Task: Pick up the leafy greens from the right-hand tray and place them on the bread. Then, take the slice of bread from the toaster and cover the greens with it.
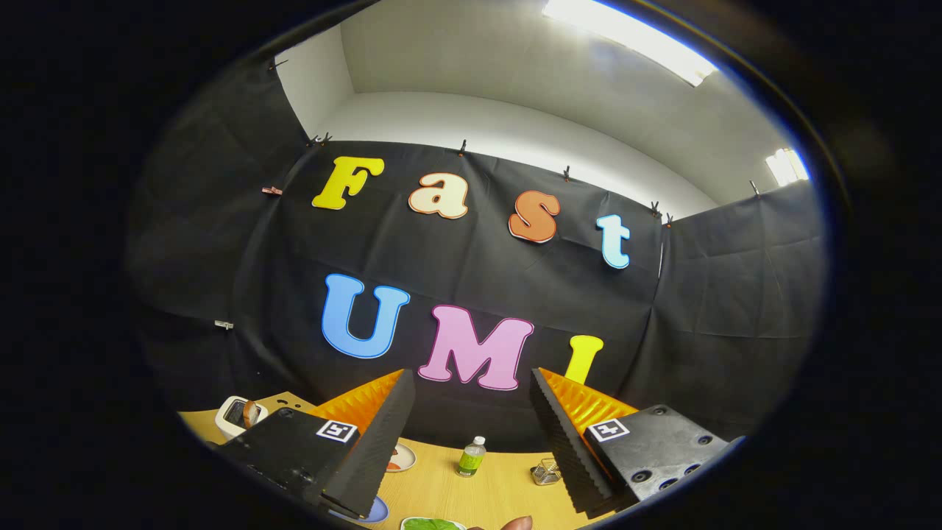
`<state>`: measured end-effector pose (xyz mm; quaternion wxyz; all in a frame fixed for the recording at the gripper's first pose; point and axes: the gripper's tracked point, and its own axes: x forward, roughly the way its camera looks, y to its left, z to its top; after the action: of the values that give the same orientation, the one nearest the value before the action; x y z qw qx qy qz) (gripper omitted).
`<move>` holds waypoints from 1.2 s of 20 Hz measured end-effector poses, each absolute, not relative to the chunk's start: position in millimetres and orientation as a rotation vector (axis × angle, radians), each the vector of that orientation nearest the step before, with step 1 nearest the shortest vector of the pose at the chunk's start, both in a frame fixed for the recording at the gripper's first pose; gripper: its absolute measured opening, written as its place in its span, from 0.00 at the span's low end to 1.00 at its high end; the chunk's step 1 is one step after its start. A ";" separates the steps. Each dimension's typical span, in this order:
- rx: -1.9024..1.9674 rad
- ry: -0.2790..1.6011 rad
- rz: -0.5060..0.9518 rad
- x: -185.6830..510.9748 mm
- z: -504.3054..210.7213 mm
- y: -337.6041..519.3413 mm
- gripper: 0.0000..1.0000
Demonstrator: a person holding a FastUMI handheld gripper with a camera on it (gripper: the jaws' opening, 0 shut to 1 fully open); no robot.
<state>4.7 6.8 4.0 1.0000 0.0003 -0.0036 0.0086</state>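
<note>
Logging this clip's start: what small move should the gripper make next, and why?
Probably tilt down toward the leafy greens. The gripper is open, holds nothing and aims at the booth wall, while the greens lie low on the table between the fingers; the toaster sits off to their left.

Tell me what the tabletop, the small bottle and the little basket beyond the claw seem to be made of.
Tabletop: light wood or wood-look laminate, matt, faint grain. Bottle: looks like clear plastic with a pale cap and green label. Basket: thin metal wire, shiny, see-through mesh. The claw is open, fingers apart and holding nothing.
</note>
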 end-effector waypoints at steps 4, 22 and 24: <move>-0.003 -0.003 0.018 3.3 2.3 6.0 0.97; -0.091 0.504 0.353 -22.9 -233.2 36.0 0.98; -0.128 0.604 0.397 -35.1 -287.6 34.6 0.98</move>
<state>-35.1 34.6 -287.6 0.9333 -0.0624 0.2954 0.1941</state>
